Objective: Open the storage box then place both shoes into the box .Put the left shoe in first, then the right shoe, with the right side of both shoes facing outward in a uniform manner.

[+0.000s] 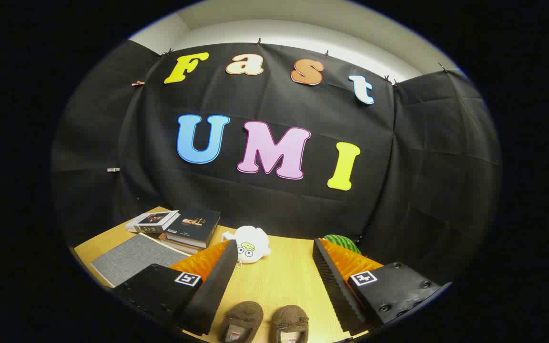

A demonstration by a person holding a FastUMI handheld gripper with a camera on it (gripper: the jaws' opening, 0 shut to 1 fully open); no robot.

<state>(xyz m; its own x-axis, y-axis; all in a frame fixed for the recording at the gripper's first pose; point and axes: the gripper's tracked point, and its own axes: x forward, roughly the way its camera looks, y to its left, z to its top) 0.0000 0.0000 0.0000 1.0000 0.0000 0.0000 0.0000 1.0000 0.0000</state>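
Note:
Two brown slipper-like shoes lie side by side on the wooden table, toes pointing away: the left one (243, 320) and the right one (289, 324). Both sit low between my gripper's fingers. My gripper (274, 259) is open, its fingers spread wide above the table with nothing held. A flat grey fabric-covered box (131, 257) lies on the table beyond my left finger (217, 281), its lid down.
A stack of books (179, 227) stands behind the grey box. A white plush toy (250, 244) sits ahead between the fingers. Part of a green striped watermelon-like ball (343, 242) peeks from behind the right finger (334, 281). Black cloth walls close off the table's back.

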